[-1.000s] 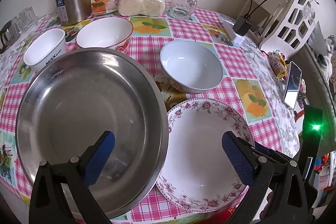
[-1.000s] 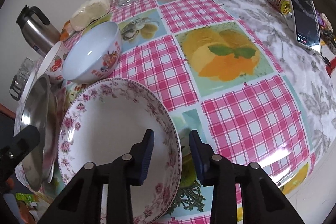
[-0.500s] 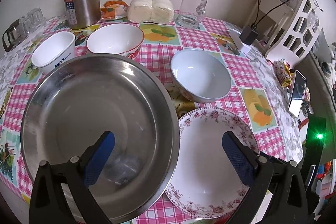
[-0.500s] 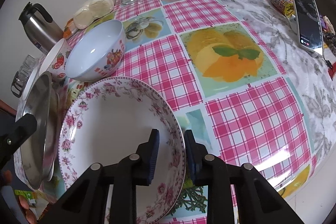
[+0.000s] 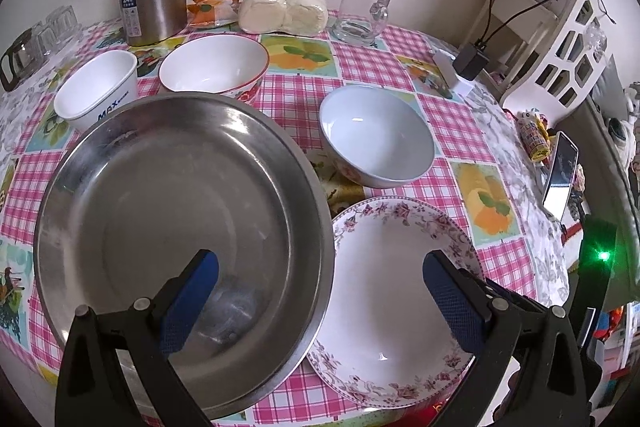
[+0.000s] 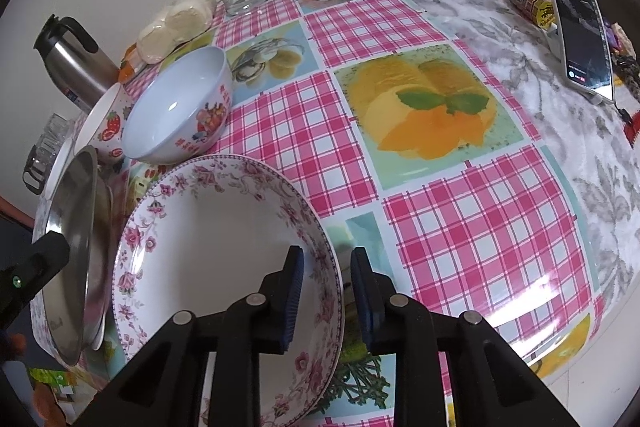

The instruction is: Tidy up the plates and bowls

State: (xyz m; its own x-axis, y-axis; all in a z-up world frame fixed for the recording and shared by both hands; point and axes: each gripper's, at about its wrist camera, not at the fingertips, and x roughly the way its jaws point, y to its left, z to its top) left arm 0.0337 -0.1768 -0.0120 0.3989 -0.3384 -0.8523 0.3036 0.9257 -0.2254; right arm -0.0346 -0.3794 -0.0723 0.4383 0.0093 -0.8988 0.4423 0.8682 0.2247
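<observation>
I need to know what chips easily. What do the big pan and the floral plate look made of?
Pan: looks like stainless steel, grey and brushed with blurred reflections. Floral plate: probably glazed ceramic or porcelain, glossy white with a printed pink flower rim; melamine can't be ruled out.

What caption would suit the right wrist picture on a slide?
The right tool clamps the rim of the floral plate beside a steel basin on the checked tablecloth.

Left of the right tool (image 6: 326,291), a dull, scuffed metal basin (image 5: 180,227); between its pads, a glossy floral ceramic plate (image 6: 208,247). Beyond, the desk (image 6: 460,227) wears shiny plastic checked cloth.
</observation>
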